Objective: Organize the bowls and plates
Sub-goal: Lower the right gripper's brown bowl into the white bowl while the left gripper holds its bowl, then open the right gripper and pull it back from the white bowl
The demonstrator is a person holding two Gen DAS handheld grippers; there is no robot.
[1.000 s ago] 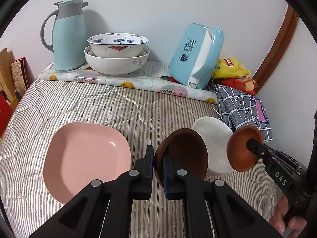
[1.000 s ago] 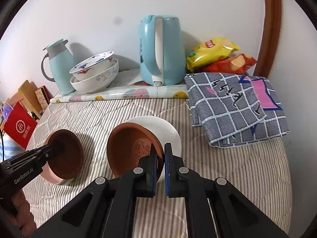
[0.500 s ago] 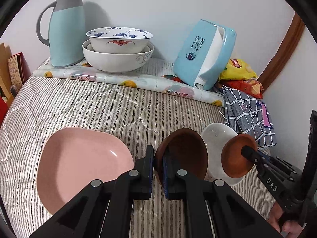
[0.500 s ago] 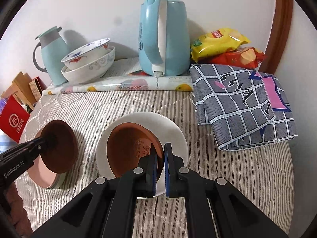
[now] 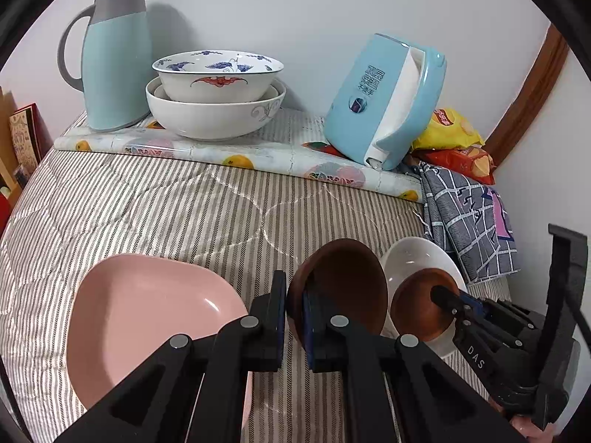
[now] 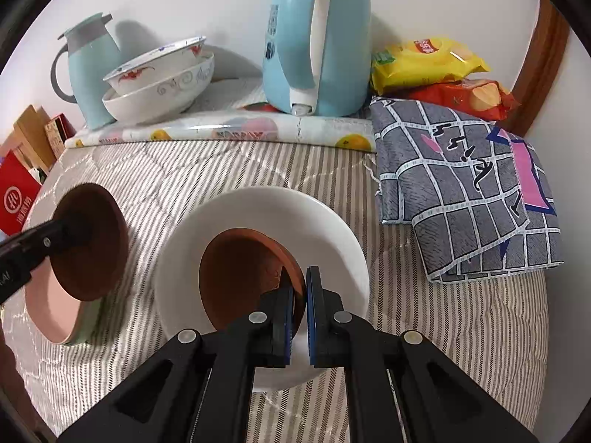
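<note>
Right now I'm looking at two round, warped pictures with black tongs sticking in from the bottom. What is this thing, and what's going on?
There is no robot. A person holds a two-finger clamp in each hand, each with a wide-angle camera looking along its fingers. That gives two views of one striped bed cover.

The left gripper is shut on the rim of a dark brown bowl beside a pink plate. The right gripper pinches a reddish-brown bowl inside a white plate.

At the back stand two stacked white bowls, a thermos jug, a blue kettle, snack bags and a folded cloth.
</note>
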